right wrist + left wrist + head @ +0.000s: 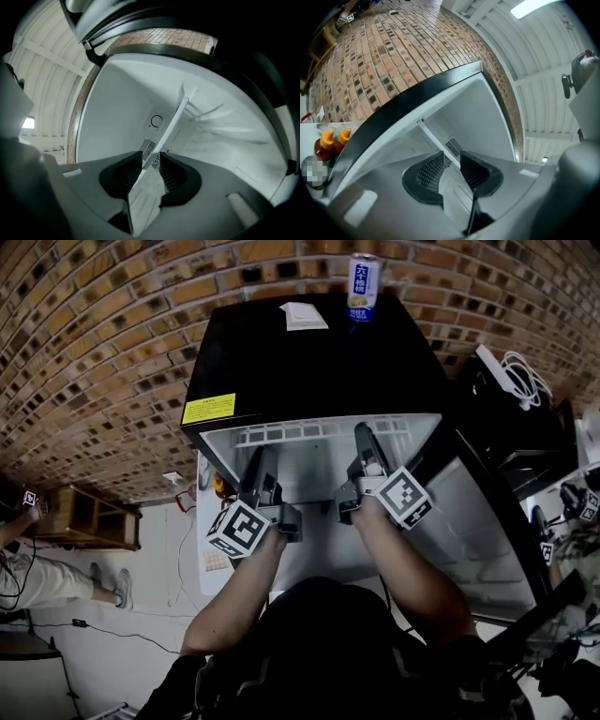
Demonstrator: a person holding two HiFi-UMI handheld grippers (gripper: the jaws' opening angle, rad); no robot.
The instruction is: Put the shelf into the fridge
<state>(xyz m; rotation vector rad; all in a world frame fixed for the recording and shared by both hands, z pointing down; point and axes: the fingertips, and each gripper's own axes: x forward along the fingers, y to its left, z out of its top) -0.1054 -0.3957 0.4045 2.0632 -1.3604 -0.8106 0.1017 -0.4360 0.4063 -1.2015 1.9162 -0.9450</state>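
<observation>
Brick wall (94,352) backs the fridge (309,362). Left gripper (451,161) and right gripper (152,164) clamp the shelf (168,126); uneven pushing could jam it crooked.

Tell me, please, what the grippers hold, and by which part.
The left gripper and right gripper each grip the shelf by its near edge.

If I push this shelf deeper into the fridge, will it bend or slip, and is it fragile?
The shelf is probably stiff: its white rim runs straight, without sagging. It looks like a thin clear pane, so it is likely fragile and smooth. It might slip in the grip if tilted.
</observation>
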